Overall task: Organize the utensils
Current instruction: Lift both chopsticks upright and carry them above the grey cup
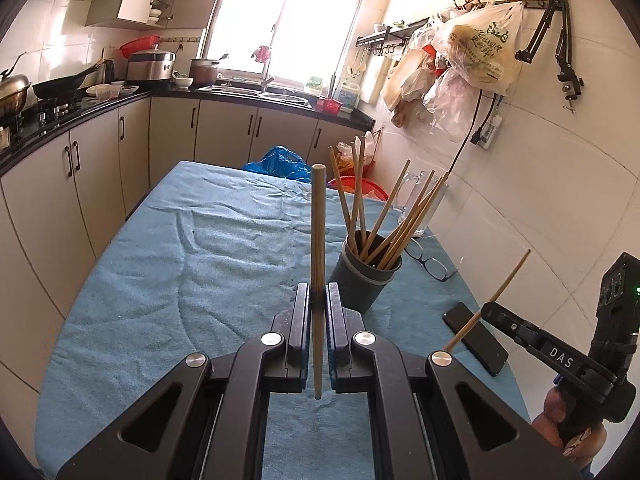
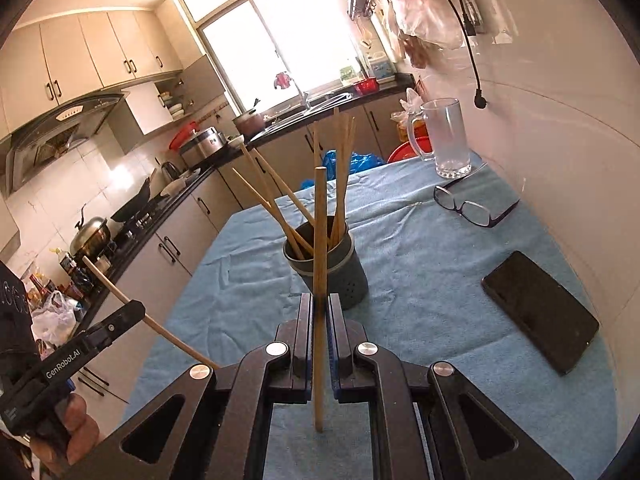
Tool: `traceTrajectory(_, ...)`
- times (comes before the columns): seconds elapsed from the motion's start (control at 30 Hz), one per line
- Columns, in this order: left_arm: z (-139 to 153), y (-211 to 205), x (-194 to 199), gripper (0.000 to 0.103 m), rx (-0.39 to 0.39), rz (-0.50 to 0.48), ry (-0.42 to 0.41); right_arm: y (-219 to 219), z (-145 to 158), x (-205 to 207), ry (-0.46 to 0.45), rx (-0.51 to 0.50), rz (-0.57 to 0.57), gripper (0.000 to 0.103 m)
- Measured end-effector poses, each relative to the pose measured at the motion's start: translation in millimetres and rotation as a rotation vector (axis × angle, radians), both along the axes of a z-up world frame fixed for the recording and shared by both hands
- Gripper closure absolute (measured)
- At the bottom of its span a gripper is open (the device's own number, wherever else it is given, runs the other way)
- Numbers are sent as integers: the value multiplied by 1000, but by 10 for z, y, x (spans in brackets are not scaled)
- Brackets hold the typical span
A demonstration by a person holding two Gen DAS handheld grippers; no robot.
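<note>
Blue cloth point(image 2: 420, 264) w/ black phone point(image 2: 540, 312), glasses point(image 2: 472, 210), glass mug point(image 2: 446, 136) nr wall.

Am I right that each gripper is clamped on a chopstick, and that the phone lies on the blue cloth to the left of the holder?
Not quite: the phone lies to the right of the holder, as the right wrist view shows. The rest holds: the left gripper and the right gripper each clamp a chopstick, and the phone is on the blue cloth.

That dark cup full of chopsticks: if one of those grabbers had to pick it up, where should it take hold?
Probably around the holder wall below the pale rim band, coming in level from the side. It stands upright and round, so the two fingers can close across it. From above, the splayed chopsticks block the way.
</note>
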State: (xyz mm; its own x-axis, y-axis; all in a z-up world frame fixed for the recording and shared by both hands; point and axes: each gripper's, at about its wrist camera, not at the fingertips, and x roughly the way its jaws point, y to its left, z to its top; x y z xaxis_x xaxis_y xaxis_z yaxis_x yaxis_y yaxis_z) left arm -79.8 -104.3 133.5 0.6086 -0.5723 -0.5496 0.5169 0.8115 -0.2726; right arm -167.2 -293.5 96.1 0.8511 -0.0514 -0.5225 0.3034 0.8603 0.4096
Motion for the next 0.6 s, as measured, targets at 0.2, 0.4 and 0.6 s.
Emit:
traceTrajectory(0.2,37,-7,-52,97,-2,-6,-5,-33,68,-104,-22,3,-11,96)
traceTrajectory(0.4,80,-23,-92,97,-2,-14,-12,-111,69,-173,-29,28,-18,96)
traceTrajectory(0.6,123,-62,-125,97,1,-24,-20,-180,107,-253,-43,38,-31,96)
